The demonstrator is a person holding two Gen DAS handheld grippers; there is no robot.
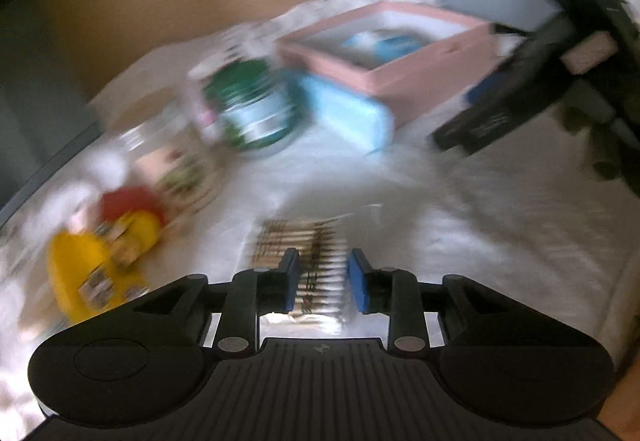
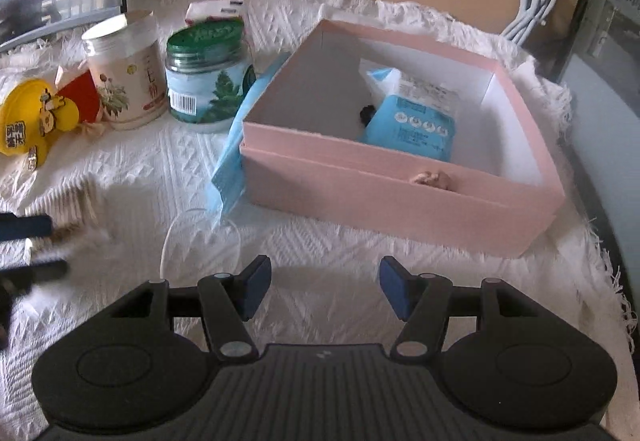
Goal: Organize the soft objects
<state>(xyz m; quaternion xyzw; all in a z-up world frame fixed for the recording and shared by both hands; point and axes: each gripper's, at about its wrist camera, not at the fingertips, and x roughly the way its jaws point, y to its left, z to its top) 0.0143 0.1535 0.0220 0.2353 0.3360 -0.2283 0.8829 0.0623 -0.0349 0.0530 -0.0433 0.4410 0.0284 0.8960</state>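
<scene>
On the white knitted cloth (image 2: 328,257) a pink box (image 2: 400,201) is standing open, and inside it a light blue packet (image 2: 412,125) is lying against the white floor, with a small black thing (image 2: 366,113) just beside the packet; what it is I cannot tell. A pink knot (image 2: 432,179) is sitting on the front wall of the box. Against the left wall of the box, outside, a blue soft pack (image 2: 232,161) is leaning, touching the box.

Left of the box, a glass jar with a green lid (image 2: 206,81) is standing upright, and beside it a white canister with a flower print (image 2: 126,77); what they are holding is not visible. Further left a yellow toy-like item (image 2: 34,117) and a red piece (image 2: 82,101) are lying on the cloth.

The right gripper (image 2: 324,287) is hovering in front of the box with its jaws spread and nothing between them. The left gripper (image 1: 324,281) is pointing down at a striped brown-and-white soft thing (image 1: 312,261) on the cloth; its jaws are standing apart on each side of it, and through the blur the pads do not seem to be pressing on it.
</scene>
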